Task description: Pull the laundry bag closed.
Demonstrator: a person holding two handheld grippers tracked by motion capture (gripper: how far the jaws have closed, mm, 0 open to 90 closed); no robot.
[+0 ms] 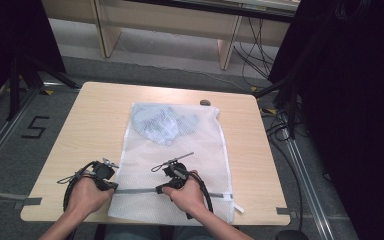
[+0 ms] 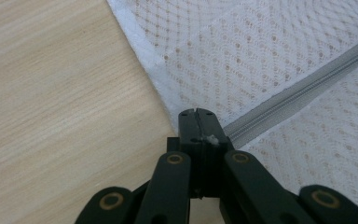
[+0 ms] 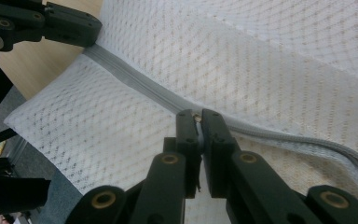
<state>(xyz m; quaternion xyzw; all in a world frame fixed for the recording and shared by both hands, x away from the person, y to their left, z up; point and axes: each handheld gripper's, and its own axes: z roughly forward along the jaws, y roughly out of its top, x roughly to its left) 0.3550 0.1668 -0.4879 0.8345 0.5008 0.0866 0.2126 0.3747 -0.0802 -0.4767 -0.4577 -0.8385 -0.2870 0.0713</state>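
Along the mesh bag's (image 1: 180,150) near edge, the zipper (image 1: 135,190) ran sideways; left gripper (image 2: 196,113) pinched its end, right gripper (image 3: 197,113) pinched the slider (image 3: 196,117)

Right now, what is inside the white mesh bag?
Through the mesh bag a crumpled pale blue cloth shows at its far end. What kind of cloth it is, and anything beneath it, stays hidden.

Grey floor (image 1: 80,67) beneath wooden table (image 1: 95,115), dark curtains (image 1: 355,100).

Lab: floor rails (image 1: 2,137), taped "5" (image 1: 34,127), cables (image 1: 252,47).
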